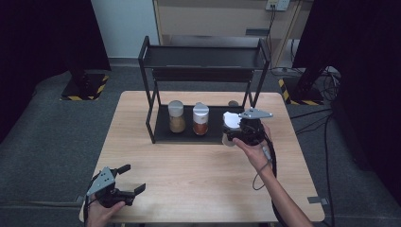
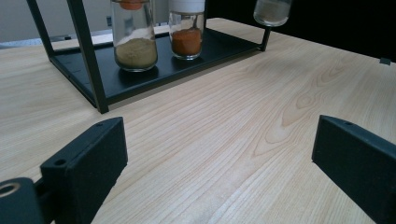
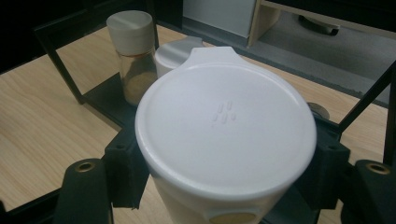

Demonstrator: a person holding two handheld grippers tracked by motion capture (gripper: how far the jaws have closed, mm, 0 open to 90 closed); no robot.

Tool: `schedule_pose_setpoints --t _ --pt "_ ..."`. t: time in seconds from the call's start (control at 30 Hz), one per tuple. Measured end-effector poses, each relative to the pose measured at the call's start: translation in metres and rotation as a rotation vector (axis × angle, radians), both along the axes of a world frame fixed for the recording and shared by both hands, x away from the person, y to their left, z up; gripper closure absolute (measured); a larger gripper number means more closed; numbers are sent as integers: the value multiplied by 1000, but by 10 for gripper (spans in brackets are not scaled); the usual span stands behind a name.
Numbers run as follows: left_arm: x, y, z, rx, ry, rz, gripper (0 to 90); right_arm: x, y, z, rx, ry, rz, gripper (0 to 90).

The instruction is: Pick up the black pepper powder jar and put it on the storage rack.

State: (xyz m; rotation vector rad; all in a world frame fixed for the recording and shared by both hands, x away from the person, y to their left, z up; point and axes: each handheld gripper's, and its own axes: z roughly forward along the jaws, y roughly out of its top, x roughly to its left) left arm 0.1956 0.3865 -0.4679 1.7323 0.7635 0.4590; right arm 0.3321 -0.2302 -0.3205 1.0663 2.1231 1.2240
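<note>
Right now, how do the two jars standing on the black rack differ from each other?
The left jar holds a pale tan powder, while the right jar holds an orange-red one. In the right gripper view, the left jar stands taller than the right jar. Seen from above, the left jar's lid looks beige and the right jar's lid whiter. Both are clear glass, upright, capped, side by side on the rack's bottom shelf.

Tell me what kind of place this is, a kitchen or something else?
Probably a recording lab, not a kitchen: a lone wooden table on grey carpet, black curtains at both sides, hazard-striped stand bases, and loose cables. The spice rack looks like a prop.
</note>
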Motion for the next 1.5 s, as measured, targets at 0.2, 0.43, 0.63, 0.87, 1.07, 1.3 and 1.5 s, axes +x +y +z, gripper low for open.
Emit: schedule_pose_setpoints --t 0.2,0.43,0.63,0.87,1.07,1.3,1.5 --pt "0 0 0 0 -1 -1 26 12 6 -1 -1 2 -13 310" --pt "0 0 0 0 -1 -1 26 25 8 -1 3 -2 -34 310" --pt "0 0 0 -4 -2 -2 26 37 10 -2 -4 -5 -39 310" --pt "0 1 0 -4 -1 -3 27 52 12 -8 5 -3 -65 310" --pt "0 1 0 -3 1 -3 26 62 15 -16 -6 -3 -79 310" --pt "0 1 -1 -10 2 1 27 72 19 -26 -10 -1 -103 310" --pt "0 1 -1 -10 2 1 27 78 23 -36 -14 6 -112 310"
